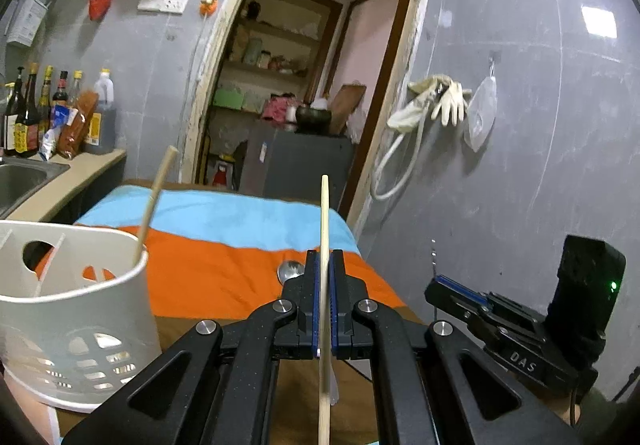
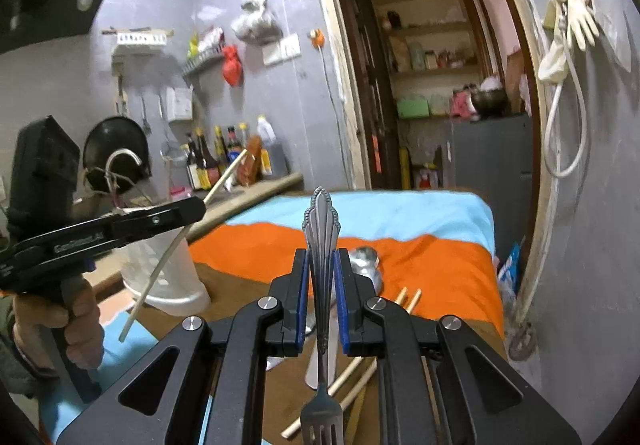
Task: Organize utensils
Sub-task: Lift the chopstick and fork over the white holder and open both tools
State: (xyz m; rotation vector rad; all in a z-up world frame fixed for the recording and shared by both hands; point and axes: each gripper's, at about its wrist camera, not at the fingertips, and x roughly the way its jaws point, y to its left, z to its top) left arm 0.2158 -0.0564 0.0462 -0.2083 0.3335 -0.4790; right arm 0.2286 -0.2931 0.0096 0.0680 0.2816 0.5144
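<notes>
My left gripper (image 1: 325, 257) is shut on a pale wooden chopstick (image 1: 324, 229), held upright above the table; it also shows in the right wrist view (image 2: 192, 211). A white perforated utensil holder (image 1: 76, 305) stands at the left with one chopstick (image 1: 154, 201) leaning in it. My right gripper (image 2: 321, 257) is shut on a metal fork (image 2: 322, 245), handle up, tines toward the camera. Below it on the table lie two chopsticks (image 2: 356, 365), a metal spoon (image 2: 366, 259) and another utensil. The right gripper shows at the right of the left wrist view (image 1: 440, 281).
The table carries an orange and blue cloth (image 1: 224, 245). A counter with a sink (image 1: 24, 177) and sauce bottles (image 1: 44, 113) is at the left. A doorway (image 1: 304, 77) lies behind, and a grey wall with gloves (image 1: 436, 101) at the right.
</notes>
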